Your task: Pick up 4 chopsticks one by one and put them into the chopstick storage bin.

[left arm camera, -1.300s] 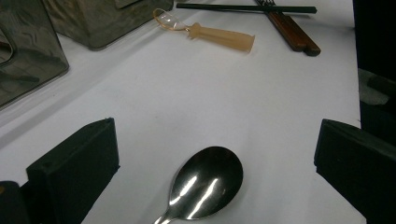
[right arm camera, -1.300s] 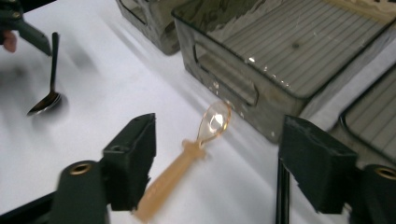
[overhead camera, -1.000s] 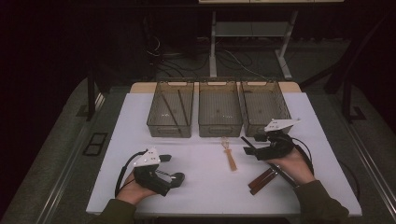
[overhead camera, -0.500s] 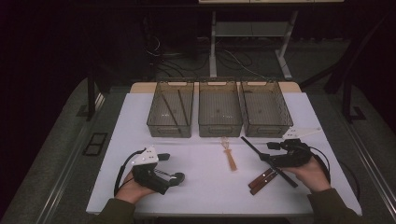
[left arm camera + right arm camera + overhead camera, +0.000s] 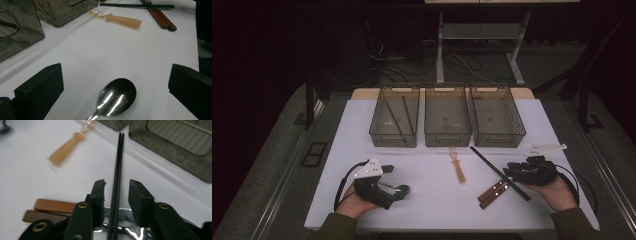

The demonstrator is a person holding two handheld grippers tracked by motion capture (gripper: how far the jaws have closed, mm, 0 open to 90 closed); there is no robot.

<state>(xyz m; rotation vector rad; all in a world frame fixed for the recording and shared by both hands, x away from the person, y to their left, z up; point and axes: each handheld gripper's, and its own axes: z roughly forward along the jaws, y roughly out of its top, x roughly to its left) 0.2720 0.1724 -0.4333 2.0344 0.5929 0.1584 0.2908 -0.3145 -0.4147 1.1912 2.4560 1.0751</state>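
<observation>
No readable text, label or number anywhere.

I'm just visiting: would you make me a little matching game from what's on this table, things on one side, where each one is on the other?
Things:
1. black chopsticks
2. metal spoon
3. amber-handled utensil
4. thin dark sticks

Places:
A. inside the left bin
B. between the right gripper jaws
C. between the left gripper jaws
D. alone mid-table, before the middle bin

Pairs: 1-B, 2-C, 3-D, 4-A
</observation>
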